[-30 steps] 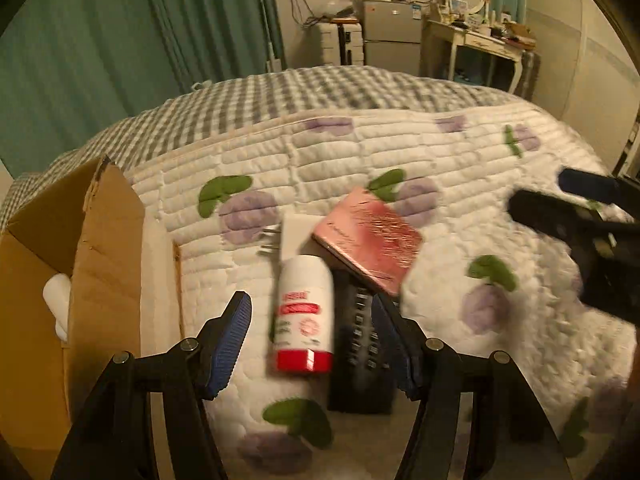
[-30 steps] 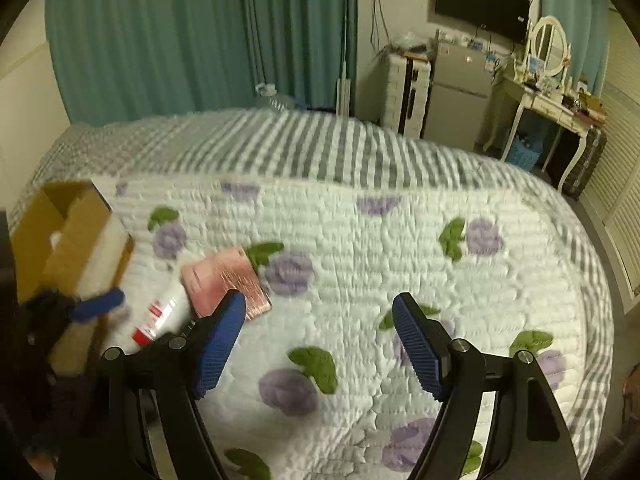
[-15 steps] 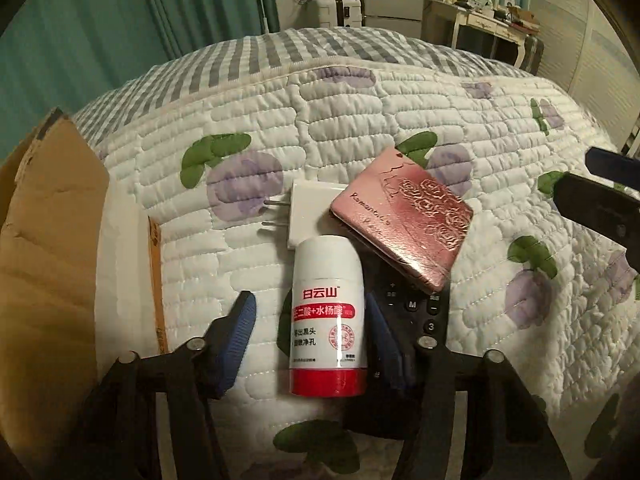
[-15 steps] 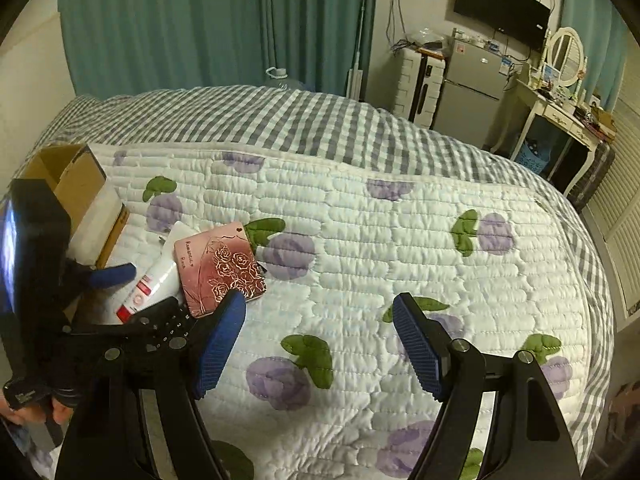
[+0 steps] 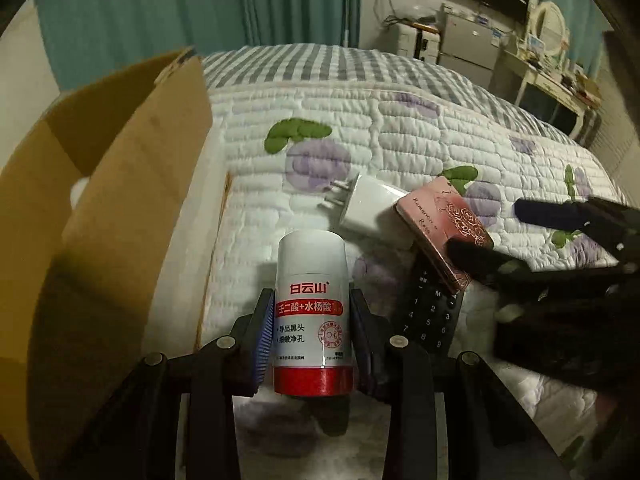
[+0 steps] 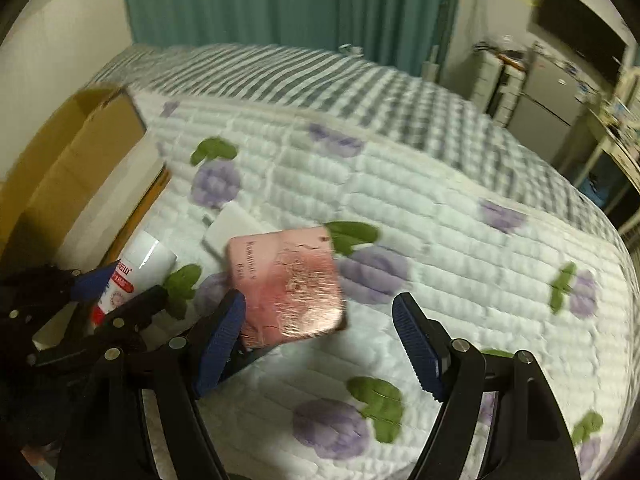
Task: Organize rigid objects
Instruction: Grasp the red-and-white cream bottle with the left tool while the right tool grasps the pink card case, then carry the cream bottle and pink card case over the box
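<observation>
On the quilted bed (image 5: 440, 128), beside the open cardboard box (image 5: 100, 184), my left tongs (image 5: 308, 344) pinch the white bottle with the red base (image 5: 312, 320) — blue pads tight on both sides. My right tongs (image 6: 320, 344) stand spread around the pink tin (image 6: 286, 284), not gripping — it lies across a black remote (image 5: 430, 312), touching a white charger (image 5: 368, 204).
</observation>
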`<state>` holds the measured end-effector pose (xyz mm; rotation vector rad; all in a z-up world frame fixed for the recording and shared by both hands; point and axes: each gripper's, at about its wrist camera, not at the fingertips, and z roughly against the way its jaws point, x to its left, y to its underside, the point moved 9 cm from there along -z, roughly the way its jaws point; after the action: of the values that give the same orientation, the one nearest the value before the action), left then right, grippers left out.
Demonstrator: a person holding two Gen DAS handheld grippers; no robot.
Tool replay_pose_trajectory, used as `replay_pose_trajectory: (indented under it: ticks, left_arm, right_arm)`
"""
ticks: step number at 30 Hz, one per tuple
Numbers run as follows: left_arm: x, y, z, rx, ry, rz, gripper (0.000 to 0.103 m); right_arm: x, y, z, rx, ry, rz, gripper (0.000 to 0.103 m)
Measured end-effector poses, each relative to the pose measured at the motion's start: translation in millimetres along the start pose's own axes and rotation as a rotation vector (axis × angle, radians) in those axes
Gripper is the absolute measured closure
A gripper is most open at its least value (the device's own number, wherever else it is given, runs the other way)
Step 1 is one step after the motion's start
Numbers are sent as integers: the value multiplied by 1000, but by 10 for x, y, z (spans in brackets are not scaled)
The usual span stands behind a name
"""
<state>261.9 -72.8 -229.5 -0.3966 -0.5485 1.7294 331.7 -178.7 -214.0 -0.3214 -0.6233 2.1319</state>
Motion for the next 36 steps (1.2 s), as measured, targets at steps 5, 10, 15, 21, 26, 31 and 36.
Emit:
replay_pose_trajectory:
  ticks: [5,10,15,21,26,31,36]
  left_arm:
    - [30,40,26,2,-3,21,67]
    - [-11,7,4,-1,-2,22,67]
    - [-32,33,10,-3,6,17,67]
    - [-56,18,59,-6,16,1,67]
    - [-171,12,179,-12,41,-23,67]
    - [-245,57,225,-2,57,-45,67]
    - [-248,32,321,0,87,-52,67]
  right_arm:
    - [58,-9,-151,34,-24,1,24]
    - [98,-10,-294,70,-41,-7,24]
    - [80,7,-235,53,-51,-22,32]
    - [-117,60,44,5,-9,-56,37]
    - [-339,160,216,16,75,-104,92]
    - [-409,206,177,30,93,-123,93]
    - [-352,187,275,15,100,-136,93]
